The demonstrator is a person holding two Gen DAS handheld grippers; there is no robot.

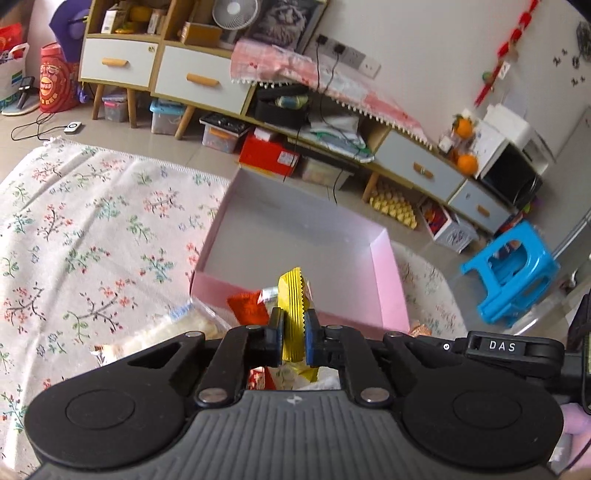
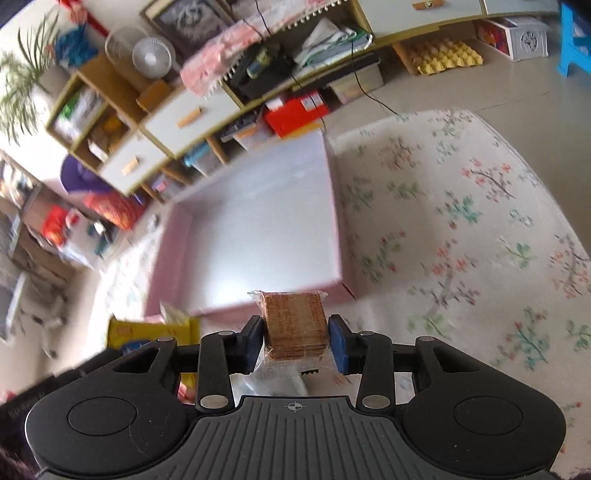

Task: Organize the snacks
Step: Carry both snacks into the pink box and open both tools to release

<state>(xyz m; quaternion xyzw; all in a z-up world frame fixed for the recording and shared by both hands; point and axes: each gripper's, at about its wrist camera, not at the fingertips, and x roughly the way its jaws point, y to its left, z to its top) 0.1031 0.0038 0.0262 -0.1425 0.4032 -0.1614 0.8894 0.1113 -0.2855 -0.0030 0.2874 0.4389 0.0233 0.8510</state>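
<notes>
**Background clutter, non-task**

Floral rug (image 1: 92,229) covers the floor. Beyond its far edge: low cabinet (image 1: 199,79) with white drawers, desk fan (image 1: 236,13) on top, red box (image 1: 267,153) underneath. Blue stool (image 1: 513,269) off the rug's right corner. Yellow egg tray (image 2: 448,55) under the cabinet.

Open box (image 1: 388,266) on the floral cloth (image 1: 92,229); snack packets (image 1: 247,308) just before it; cabinets (image 1: 199,79) behind.

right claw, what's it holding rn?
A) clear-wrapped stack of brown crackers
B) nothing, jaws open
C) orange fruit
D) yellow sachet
A: in the right wrist view the right claw is shut on a clear-wrapped stack of brown crackers, both pads pressed against its sides, in front of the pink box. The yellow packet is in the left claw instead.
</notes>
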